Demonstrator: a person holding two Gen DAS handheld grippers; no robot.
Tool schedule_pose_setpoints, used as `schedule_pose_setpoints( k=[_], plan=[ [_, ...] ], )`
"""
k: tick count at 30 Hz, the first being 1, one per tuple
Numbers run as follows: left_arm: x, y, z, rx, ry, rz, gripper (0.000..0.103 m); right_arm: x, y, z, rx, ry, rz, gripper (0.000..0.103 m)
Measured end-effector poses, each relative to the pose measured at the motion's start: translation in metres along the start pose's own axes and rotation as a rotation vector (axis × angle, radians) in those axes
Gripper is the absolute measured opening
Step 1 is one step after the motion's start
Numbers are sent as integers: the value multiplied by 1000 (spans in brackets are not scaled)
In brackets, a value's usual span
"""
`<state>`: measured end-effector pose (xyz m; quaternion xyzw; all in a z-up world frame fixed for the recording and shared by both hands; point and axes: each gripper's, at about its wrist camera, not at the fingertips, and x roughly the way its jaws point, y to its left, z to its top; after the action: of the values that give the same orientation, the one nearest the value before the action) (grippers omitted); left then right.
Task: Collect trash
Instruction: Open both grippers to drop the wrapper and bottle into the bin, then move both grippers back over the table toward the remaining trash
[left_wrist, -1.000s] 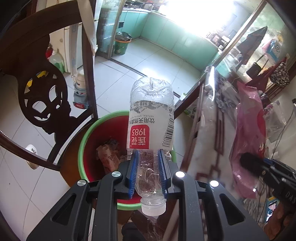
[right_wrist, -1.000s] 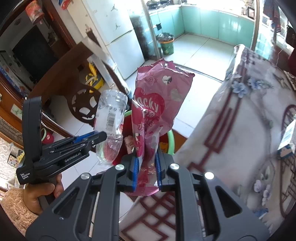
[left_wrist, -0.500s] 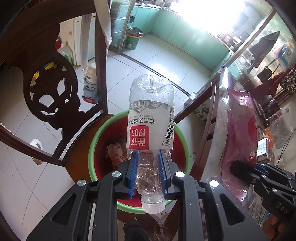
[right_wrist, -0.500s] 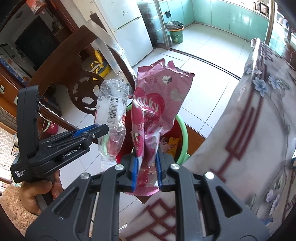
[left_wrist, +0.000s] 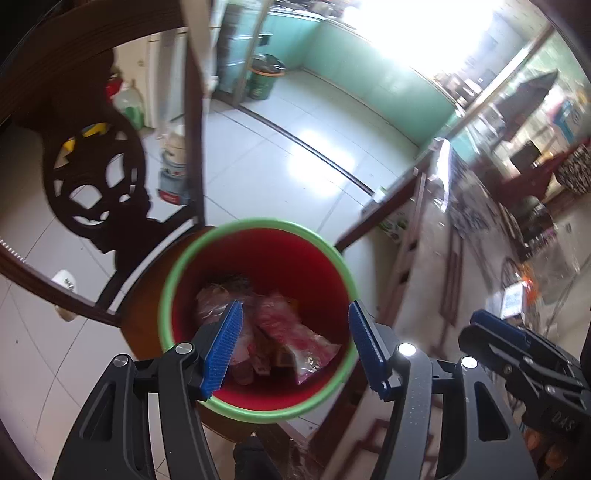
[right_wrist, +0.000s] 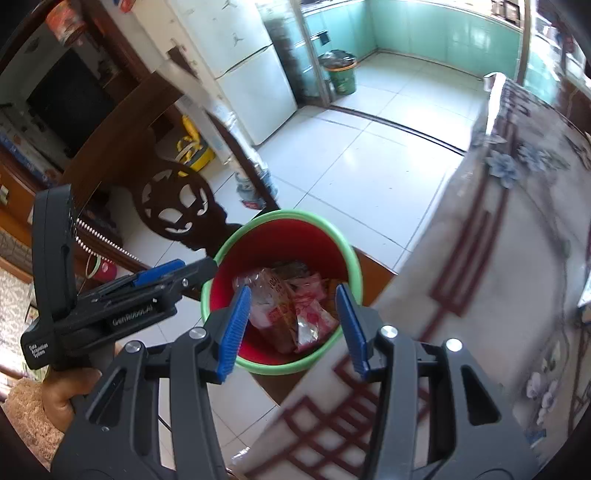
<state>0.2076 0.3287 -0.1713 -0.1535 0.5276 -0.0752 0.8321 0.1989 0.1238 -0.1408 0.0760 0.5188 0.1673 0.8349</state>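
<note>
1. Red inside and green at the rim, the bin (left_wrist: 258, 406) stands on the floor between a dark carved chair (left_wrist: 96, 177) and the table (right_wrist: 498, 258), and both tongs hang right over its mouth.
2. Jaws of the left tongs (left_wrist: 295, 347) are opening, with nothing between the blue pads (left_wrist: 221, 347); through the gap only the bin's inside shows.
3. Jaws of the right tongs (right_wrist: 291, 328) are opening too, and they also grip nothing.
4. Judging by this, the step in hand is the drop: both tongs are letting go above the bin, and the trash lies inside it.
5. Inside the bin sits a heap of pink and red snack wrappers (right_wrist: 295, 306) with some clear crinkled plastic (left_wrist: 214, 299) among them. I cannot make out a whole bottle in the pile; the pieces overlap and blur.
6. Next, I would say, both tongs need to lift clear of the rim and swing back toward the table to look for more litter. From these views only a small blurred object (left_wrist: 511, 299) shows near the table's edge, too unclear to call trash.
</note>
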Motion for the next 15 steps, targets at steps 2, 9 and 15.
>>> schedule_pose_setpoints(
  k=[2, 9, 15],
  plan=[
    [1, -13, -2, 31, 5, -18, 57, -9, -12, -2, 27, -17, -16, 50],
    [6, -63, -12, 125, 33, -77, 57, -54, -86, -23, 182, -90, -121, 50],
    [12, -114, -29, 205, 64, -124, 57, -97, -163, -61, 328, -127, -221, 50]
  ],
)
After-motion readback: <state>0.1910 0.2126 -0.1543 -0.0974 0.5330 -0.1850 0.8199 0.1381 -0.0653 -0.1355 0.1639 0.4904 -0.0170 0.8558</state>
